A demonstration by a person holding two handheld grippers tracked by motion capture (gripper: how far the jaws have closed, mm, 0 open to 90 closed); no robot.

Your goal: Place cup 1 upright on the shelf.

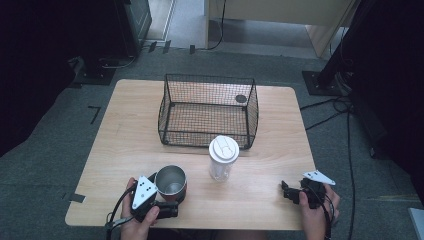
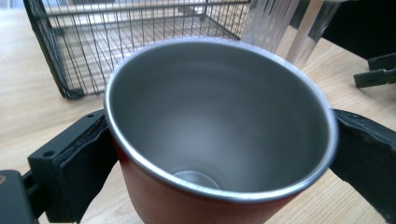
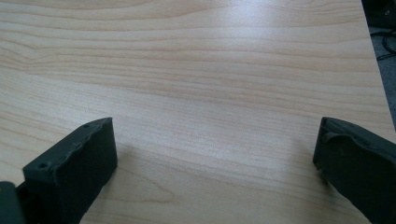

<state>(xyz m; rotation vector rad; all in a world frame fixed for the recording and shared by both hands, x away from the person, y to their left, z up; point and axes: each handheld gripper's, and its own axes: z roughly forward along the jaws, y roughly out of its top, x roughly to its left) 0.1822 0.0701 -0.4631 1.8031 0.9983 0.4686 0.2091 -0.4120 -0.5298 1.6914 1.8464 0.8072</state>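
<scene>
A steel cup (image 1: pixel 171 180) with a red outside stands near the front left of the wooden table (image 1: pixel 125 130). My left gripper (image 1: pixel 170 194) is shut on the cup (image 2: pixel 219 116), with one black jaw pressed against each side of it. The cup is upright and has nothing inside. At the front right, my right gripper (image 1: pixel 289 192) is open. In the right gripper view its jaws (image 3: pixel 215 154) are spread wide over bare wood, with nothing between them.
A black wire basket (image 1: pixel 210 77) sits at the middle back of the table, with a small dark disc (image 1: pixel 241 98) inside. A clear tumbler (image 1: pixel 223 150) with a white lid stands just in front of it, right of the cup. Cables lie on the floor at right.
</scene>
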